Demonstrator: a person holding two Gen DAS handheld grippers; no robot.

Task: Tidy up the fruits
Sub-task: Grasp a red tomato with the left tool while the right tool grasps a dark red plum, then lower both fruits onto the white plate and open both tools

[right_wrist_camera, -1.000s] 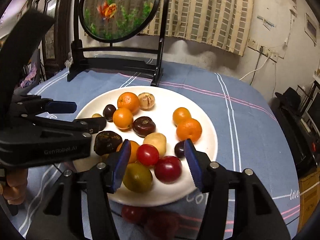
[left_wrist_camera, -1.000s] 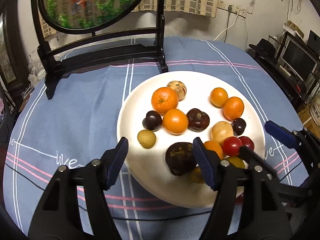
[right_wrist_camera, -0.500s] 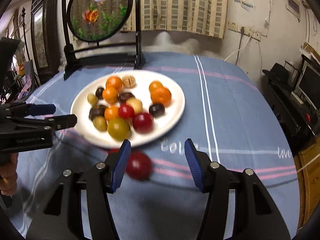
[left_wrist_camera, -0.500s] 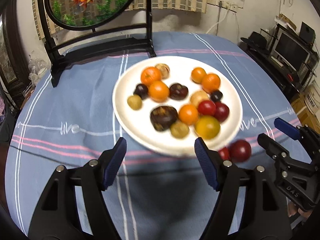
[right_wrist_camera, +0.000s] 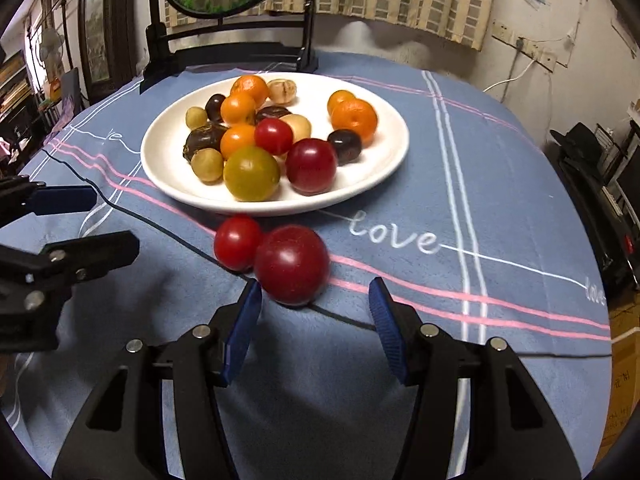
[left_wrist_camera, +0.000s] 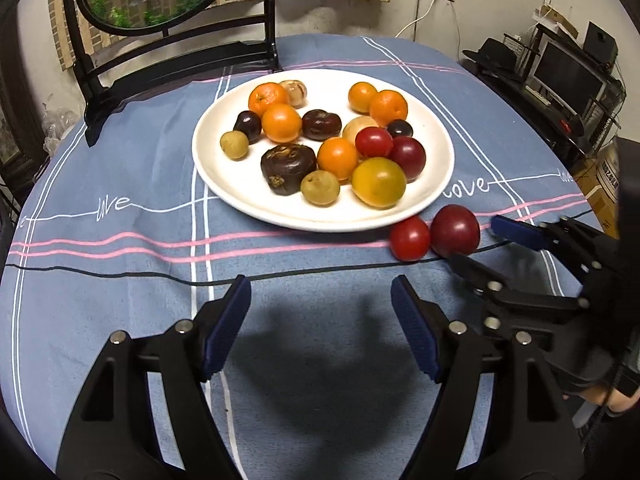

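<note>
Jaws of left gripper [left_wrist_camera: 320,328] opening, nothing between; right gripper [right_wrist_camera: 315,322] jaws apart, empty, just short of dark red round plum [right_wrist_camera: 291,265] touching small red tomato [right_wrist_camera: 237,243] on blue-clothed surface [right_wrist_camera: 460,200] beside white round plate [right_wrist_camera: 372,176] of fruit.

Both tongs angled down, nothing gripped

The left tongs [left_wrist_camera: 320,328] are opening, blue pads apart with nothing between them. The right tongs [right_wrist_camera: 316,320] stand partly spread and empty, tilted steeply down; part of a hand [left_wrist_camera: 612,398] shows behind them at the near right.
</note>
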